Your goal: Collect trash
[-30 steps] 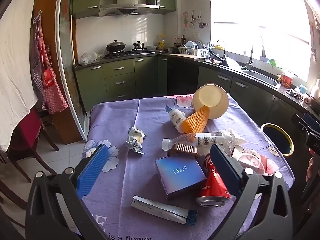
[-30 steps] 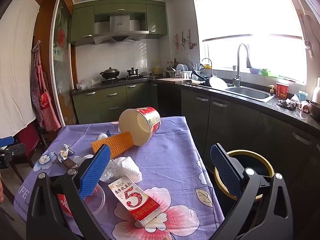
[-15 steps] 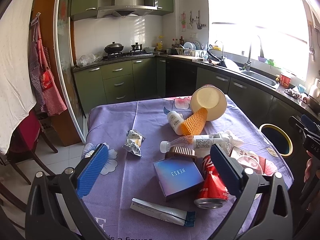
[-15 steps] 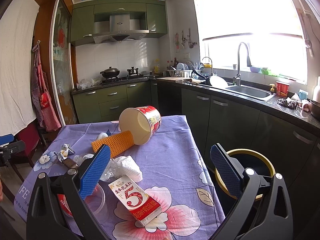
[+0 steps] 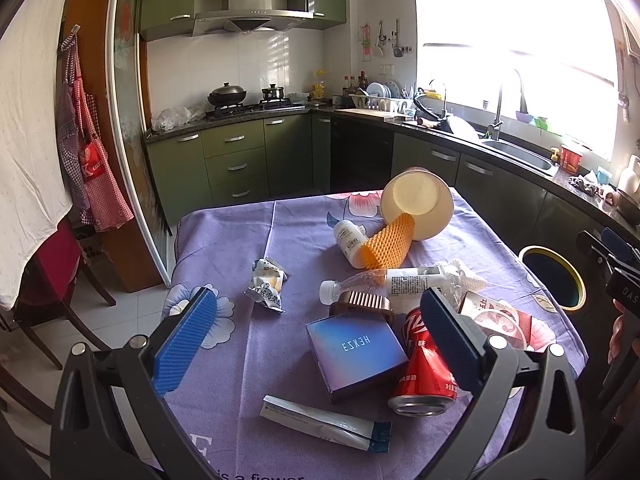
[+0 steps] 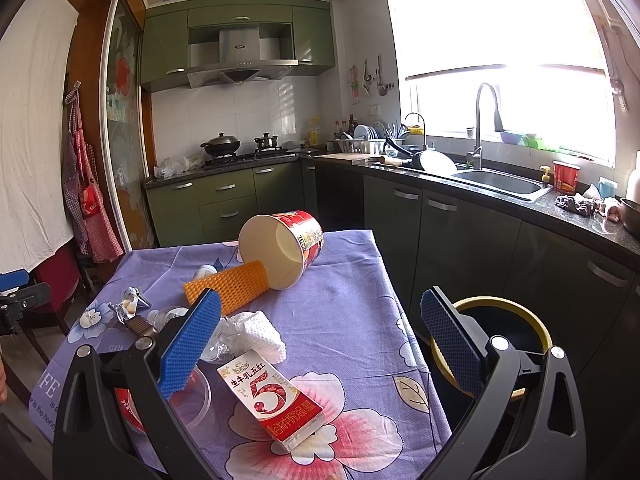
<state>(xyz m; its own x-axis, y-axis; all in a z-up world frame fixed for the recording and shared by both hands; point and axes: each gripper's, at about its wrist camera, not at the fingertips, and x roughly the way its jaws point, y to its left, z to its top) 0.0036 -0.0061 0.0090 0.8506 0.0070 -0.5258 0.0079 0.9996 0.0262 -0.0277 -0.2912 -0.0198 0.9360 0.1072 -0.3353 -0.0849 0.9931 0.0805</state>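
Observation:
Trash lies on a purple flowered tablecloth (image 5: 240, 248). In the left wrist view I see a blue box (image 5: 354, 350), a red can (image 5: 424, 376), a tube (image 5: 324, 424), a clear bottle (image 5: 384, 282), a snack wrapper (image 5: 266, 282), an orange foam net (image 5: 386, 246) and a tipped paper bucket (image 5: 416, 202). My left gripper (image 5: 316, 340) is open above the near table edge. My right gripper (image 6: 320, 344) is open above a red-and-white milk carton (image 6: 272, 396). The bucket (image 6: 280, 246) and foam net (image 6: 230, 286) lie beyond.
A yellow-rimmed bin (image 6: 532, 322) stands on the floor right of the table, also in the left wrist view (image 5: 560, 276). Green cabinets, a sink (image 6: 500, 184) and a stove (image 6: 240, 156) line the walls. A chair (image 5: 52, 280) stands at the left.
The left gripper has drawn slightly lower, closer to the table, so the box and can appear a little higher. The right gripper has hardly moved. Both stay open.

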